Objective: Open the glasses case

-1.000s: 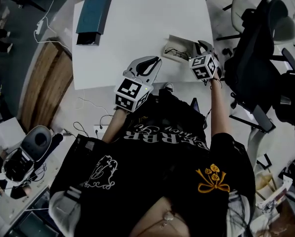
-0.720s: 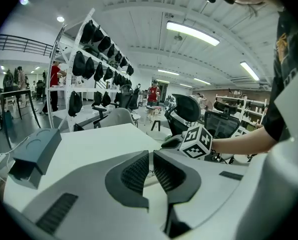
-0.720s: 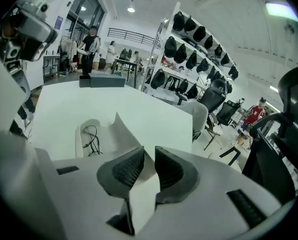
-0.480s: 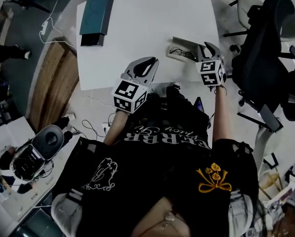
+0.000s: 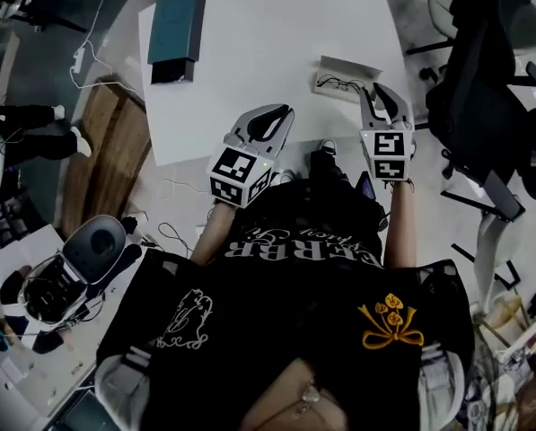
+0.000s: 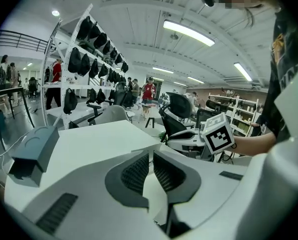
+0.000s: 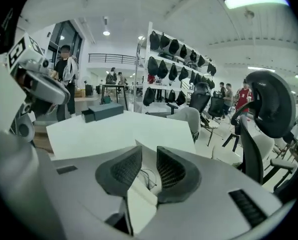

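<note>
Now open case (image 5: 350,65) holds glasses (image 5: 337,83); R jaws just opening, empty; L jaws near-shut.

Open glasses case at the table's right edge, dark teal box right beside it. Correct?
No: the dark teal box lies far from the glasses case, at the table's left edge, per the head view. Rest is right.

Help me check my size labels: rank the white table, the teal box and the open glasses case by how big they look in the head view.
1. white table, by far the largest
2. teal box
3. glasses case, somewhat smaller than the box, though it lies nearer the camera
</note>
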### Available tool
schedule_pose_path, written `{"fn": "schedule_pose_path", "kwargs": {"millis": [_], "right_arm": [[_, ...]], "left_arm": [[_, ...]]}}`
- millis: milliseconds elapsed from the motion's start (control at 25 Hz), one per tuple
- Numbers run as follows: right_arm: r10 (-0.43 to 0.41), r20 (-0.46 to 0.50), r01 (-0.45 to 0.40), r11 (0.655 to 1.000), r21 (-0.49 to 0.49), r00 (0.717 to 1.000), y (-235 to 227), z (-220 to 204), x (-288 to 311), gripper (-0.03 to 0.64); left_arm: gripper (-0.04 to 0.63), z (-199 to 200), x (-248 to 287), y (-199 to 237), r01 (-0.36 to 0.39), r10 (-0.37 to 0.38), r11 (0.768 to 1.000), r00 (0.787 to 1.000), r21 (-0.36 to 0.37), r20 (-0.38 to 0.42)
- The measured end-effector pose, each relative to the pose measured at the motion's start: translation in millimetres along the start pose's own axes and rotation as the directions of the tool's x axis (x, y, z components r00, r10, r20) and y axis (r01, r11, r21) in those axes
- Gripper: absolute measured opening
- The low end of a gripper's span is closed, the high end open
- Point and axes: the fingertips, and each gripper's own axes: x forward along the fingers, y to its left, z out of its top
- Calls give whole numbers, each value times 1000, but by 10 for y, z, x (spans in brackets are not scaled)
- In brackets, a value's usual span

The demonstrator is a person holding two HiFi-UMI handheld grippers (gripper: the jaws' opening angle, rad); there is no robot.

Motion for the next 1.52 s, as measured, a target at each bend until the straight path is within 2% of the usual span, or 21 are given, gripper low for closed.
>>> {"fn": "schedule_pose_path", "kwargs": {"millis": [200,440,760,1200,1360,1520], "right_arm": [[22,55,-24,999,45,998,523,134,-343,104],[30,116,-44,992,117,993,1112,232,-774,79],[4,171,-42,975,220,985,1662,163,-1329,15],[73,197,-117,968,222,978,2129,57,-1969,14],[97,221,-156,951,268,970,2129,73,-2108,14],[99,223,-160,949,273,970,2073,13,-2181,14]], "left_arm": [[41,-101,-364,-128,33,-34,999,999,41,22],[41,-253,-910,-265,39,-44,996,998,79,53],[41,-473,-1412,-518,67,-76,995,991,77,110],[41,-636,-1670,-1045,155,-169,982,976,107,140],[41,-569,-1662,-1158,172,-189,978,971,120,149],[41,-581,-1574,-1226,190,-209,973,966,131,153]]}}
